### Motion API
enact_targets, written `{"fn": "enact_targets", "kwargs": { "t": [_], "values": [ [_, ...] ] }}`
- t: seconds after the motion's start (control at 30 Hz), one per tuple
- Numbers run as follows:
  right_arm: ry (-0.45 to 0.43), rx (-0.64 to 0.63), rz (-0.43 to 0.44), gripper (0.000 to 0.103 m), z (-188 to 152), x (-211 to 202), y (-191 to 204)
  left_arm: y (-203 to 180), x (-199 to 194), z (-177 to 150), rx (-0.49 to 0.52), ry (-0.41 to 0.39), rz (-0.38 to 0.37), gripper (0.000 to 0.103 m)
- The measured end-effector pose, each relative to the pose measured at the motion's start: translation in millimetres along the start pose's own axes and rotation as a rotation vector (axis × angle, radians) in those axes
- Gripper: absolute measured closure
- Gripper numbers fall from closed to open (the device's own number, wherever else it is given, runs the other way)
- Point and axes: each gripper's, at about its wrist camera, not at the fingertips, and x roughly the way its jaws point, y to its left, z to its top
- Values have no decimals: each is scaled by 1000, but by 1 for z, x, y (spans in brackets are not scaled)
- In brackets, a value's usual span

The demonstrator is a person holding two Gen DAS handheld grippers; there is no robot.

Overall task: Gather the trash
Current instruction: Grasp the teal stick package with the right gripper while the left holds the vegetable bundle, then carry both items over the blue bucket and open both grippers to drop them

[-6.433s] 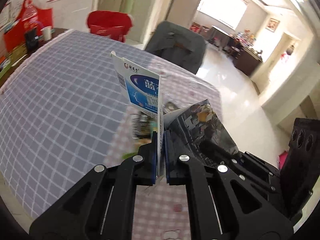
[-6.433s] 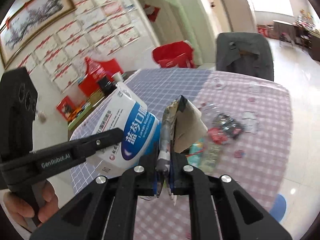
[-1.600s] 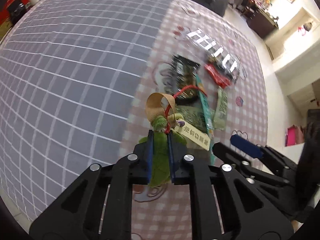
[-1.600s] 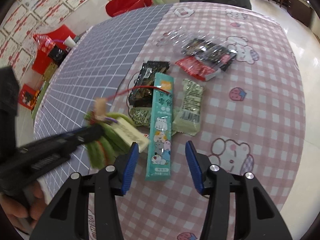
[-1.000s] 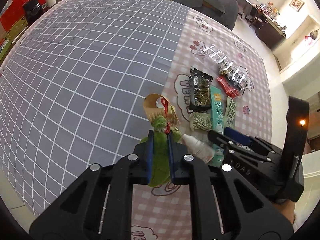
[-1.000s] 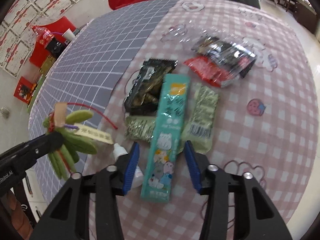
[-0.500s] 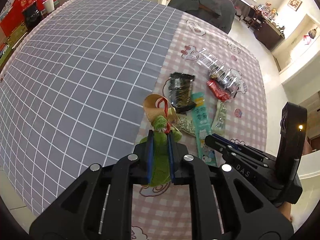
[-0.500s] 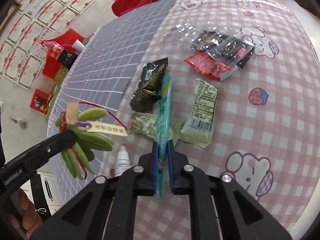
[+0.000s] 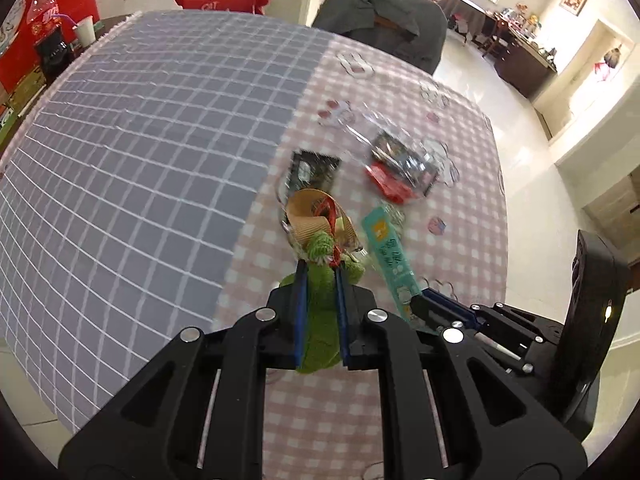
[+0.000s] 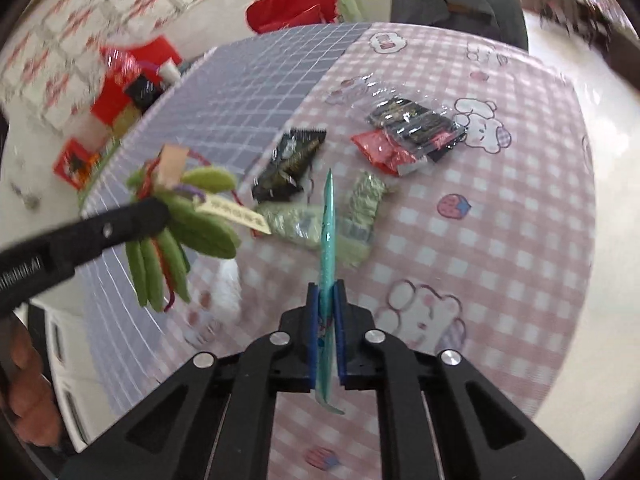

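Trash lay scattered at the centre of the left wrist view on the checked tablecloth (image 9: 160,152), where the left gripper (image 9: 320,300) pinched a green felt ornament (image 9: 320,332) low in the frame. From the right wrist view, the right gripper (image 10: 326,320) clamped a teal wrapper (image 10: 327,240) edge-on at lower centre, above the black packet (image 10: 290,164) and green packets (image 10: 366,196) mid-frame.

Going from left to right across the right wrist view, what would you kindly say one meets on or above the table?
Green felt ornament → black snack packet → teal wrapper → red packet → strawberry print.
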Motion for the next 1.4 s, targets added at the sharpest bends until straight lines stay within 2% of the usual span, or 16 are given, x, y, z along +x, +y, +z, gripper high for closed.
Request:
{"fn": "enact_targets", "kwargs": {
  "t": [0.23,0.57,0.8,0.9,1.1,1.27,1.4],
  "values": [
    [54,-132,-67,95,-24,14,16,-11,17,-23,20,61,16,90],
    [84,-108,-29,92,-28,22,22,0,33,-38,5,121,5,90],
    [127,-57,-3,92,-30,37,22,3,37,-40,9,135,-12,90],
    [101,-31,16,93,-29,33,22,1,32,-37,11,122,-21,90],
    [0,36,81,93,-20,-7,12,-13,14,-27,23,60,-29,90],
    [-88,108,112,93,-18,-50,-13,-51,-6,-19,62,-11,-59,90],
    [-141,164,100,93,-17,-83,-45,-92,-16,-17,117,-46,-80,90]
  ]
}}
